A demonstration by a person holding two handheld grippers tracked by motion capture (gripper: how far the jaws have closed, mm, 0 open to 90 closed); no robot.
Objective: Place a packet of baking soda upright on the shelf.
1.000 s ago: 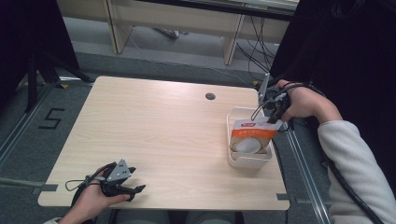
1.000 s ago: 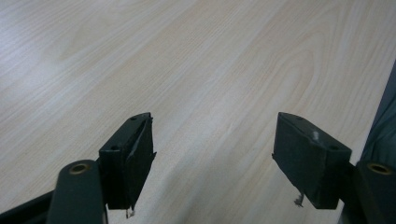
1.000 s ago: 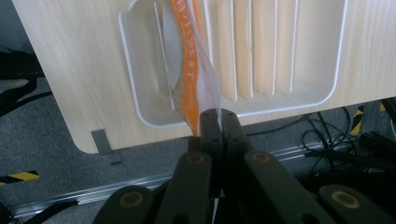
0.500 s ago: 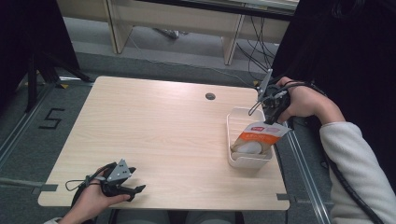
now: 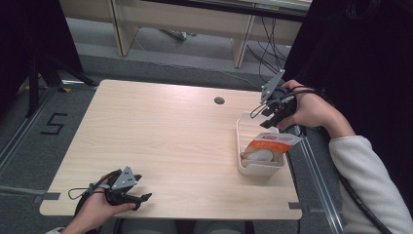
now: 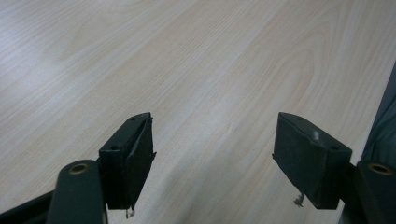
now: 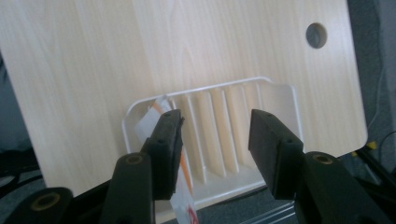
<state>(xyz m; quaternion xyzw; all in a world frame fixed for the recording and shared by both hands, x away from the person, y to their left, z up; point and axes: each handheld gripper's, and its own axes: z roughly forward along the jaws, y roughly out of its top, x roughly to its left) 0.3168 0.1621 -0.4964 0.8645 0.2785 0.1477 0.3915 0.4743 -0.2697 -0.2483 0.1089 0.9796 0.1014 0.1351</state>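
Observation:
A white ribbed tray [image 5: 257, 169] stands near the table's right edge. An orange and white packet [image 5: 271, 143] lies in it, leaning on the right rim. My right gripper [image 5: 265, 113] hovers just behind the tray's far end, its jaws having just been opening; they stand open with nothing between them. In the right gripper view the gripper [image 7: 215, 122] looks down on the tray [image 7: 280, 95], and the packet [image 7: 152, 116] peeks out beside the left jaw. My left gripper [image 5: 141, 197] rests at the front left of the table, open [image 6: 215, 128] over bare wood.
The light wooden table [image 5: 160, 136] has a round cable hole [image 5: 219, 100] behind the tray. Its right edge runs close beside the tray. Desk legs and cables stand on the grey floor beyond the far edge.
My right gripper opened and let go of the packet, which now lies in the tray. The gripper drew back and slightly up, away from it. The left gripper stayed still.

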